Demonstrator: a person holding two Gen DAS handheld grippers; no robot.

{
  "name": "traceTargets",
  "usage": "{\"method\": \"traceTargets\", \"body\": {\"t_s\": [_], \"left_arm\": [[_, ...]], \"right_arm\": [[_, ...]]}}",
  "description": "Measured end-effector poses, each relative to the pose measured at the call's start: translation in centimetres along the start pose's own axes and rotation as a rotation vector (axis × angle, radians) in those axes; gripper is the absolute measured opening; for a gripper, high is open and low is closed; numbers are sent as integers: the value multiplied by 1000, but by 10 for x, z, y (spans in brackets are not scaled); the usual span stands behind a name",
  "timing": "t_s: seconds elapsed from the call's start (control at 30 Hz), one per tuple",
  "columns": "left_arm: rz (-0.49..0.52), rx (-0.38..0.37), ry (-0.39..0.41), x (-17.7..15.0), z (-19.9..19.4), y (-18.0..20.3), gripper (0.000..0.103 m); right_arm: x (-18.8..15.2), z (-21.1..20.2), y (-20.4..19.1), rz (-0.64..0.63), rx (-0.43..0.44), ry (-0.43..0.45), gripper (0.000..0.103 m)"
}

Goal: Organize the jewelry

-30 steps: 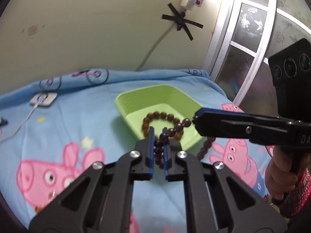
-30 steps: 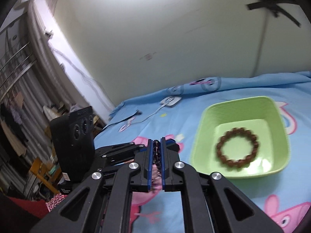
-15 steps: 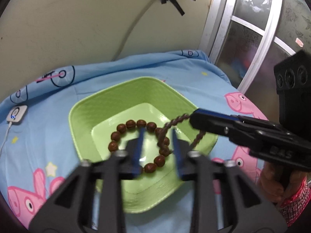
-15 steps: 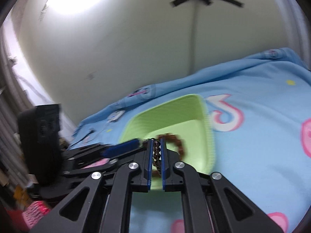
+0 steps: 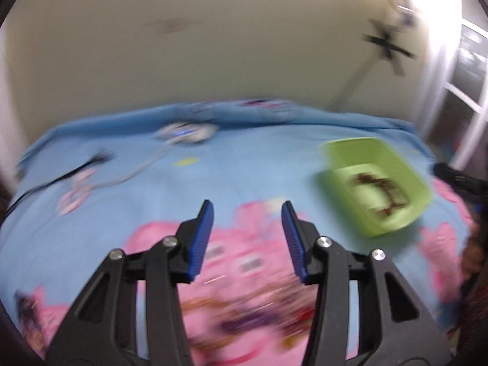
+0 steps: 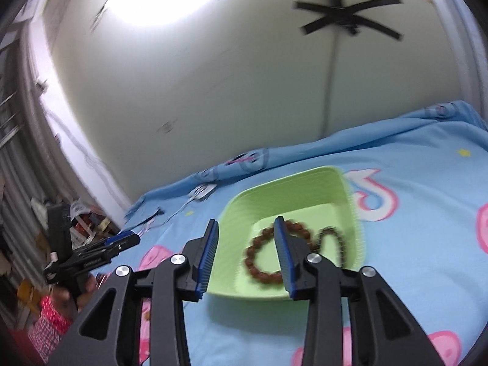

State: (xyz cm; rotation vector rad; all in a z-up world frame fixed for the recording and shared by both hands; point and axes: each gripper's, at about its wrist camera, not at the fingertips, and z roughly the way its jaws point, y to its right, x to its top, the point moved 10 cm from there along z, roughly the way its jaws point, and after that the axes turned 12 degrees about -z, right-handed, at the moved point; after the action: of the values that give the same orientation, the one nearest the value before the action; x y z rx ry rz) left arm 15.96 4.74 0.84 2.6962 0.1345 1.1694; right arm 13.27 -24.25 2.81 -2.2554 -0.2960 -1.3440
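A green tray (image 6: 305, 183) sits on the blue cartoon bedsheet. A brown bead bracelet (image 6: 259, 262) lies in it, with a darker bead strand (image 6: 334, 238) curled beside it. My right gripper (image 6: 246, 222) hovers just above the tray's near side. Its jaws are opening and the pads press on nothing. My left gripper (image 5: 247, 204) is off to the left of the tray (image 5: 405, 164), over the pink print, with its jaws opening and nothing between them. A blurred heap of mixed jewelry (image 5: 244, 314) lies below the left fingers. The left gripper (image 6: 120, 241) also shows at the left of the right wrist view.
A white charger (image 5: 186, 131) with its cable lies near the far edge of the bed. The wall runs behind the bed and a window frame (image 5: 457, 91) stands on the right. A person's hand (image 6: 85, 289) in a red patterned sleeve holds the left gripper. Clutter fills the room's left side.
The left gripper let go of the dark strand and swung left, away from the tray. The right gripper opened, and the strand now lies in the tray.
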Motion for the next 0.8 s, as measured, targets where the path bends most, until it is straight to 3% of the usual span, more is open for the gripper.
{"method": "traceTargets", "body": {"t_s": [0.1, 0.23, 0.53, 0.63, 0.8], "left_arm": [[-94, 80, -19, -17, -13, -63, 44], [-147, 92, -47, -44, -20, -96, 44], [-75, 95, -106, -95, -18, -96, 44], [-57, 95, -124, -105, -23, -98, 44], [-76, 74, -86, -103, -38, -107, 44]], "right_arm": [[-11, 18, -37, -63, 69, -62, 19], [-32, 49, -85, -148, 142, -159, 19], [-83, 105, -186, -379, 237, -360, 6], [-97, 115, -200, -426, 240, -403, 6], [-115, 131, -217, -575, 198, -459, 7]]}}
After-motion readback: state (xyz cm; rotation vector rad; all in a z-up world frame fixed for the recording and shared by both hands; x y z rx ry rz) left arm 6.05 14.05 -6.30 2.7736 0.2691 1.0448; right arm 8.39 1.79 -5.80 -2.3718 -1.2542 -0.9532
